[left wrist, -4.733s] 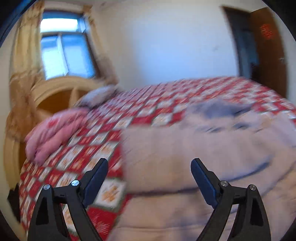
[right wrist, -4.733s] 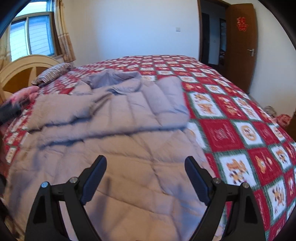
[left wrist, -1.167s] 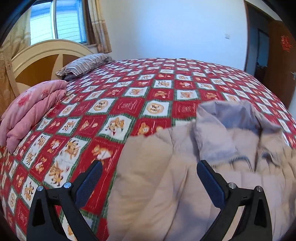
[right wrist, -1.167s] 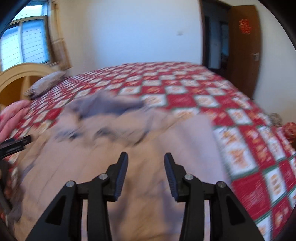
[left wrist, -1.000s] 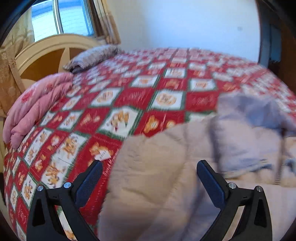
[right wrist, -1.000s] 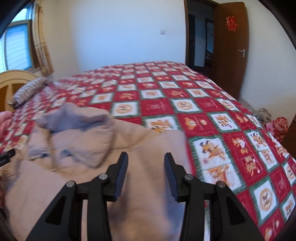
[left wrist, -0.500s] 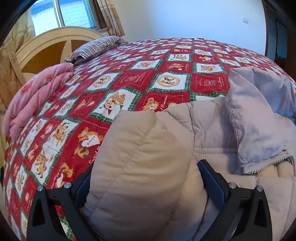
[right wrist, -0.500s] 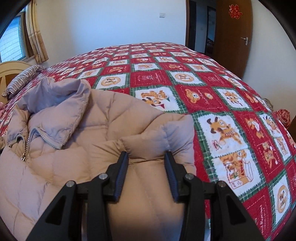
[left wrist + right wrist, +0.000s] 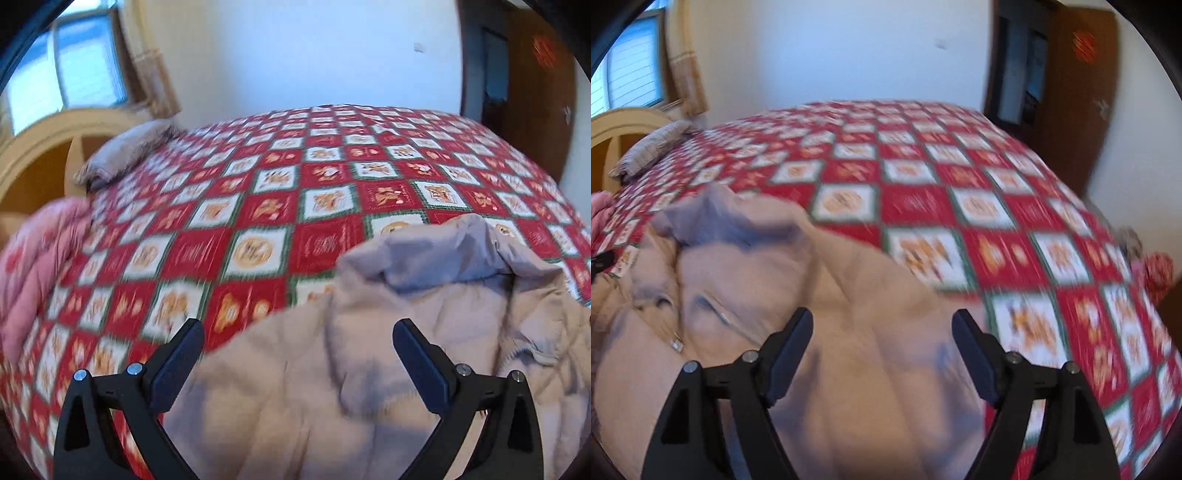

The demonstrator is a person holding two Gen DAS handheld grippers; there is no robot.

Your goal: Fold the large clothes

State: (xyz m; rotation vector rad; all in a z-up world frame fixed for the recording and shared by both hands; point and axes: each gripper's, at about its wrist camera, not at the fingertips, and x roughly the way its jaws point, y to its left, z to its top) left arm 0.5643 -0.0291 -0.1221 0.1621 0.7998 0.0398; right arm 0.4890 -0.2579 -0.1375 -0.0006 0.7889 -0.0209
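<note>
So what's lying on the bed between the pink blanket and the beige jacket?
Only bare quilt: in the left wrist view, red-and-white patchwork runs from the pink blanket to the beige jacket, nothing on it.

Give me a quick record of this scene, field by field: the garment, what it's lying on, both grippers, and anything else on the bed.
garment: beige puffer jacket, collar end away from the cameras, zipper pull visible
surface: red patchwork quilt covering the bed
left gripper: open, above the jacket, holding nothing
right gripper: open, above the jacket, holding nothing
other items: folded pink blanket and striped pillow near the headboard
image quality: both views motion-blurred
</note>
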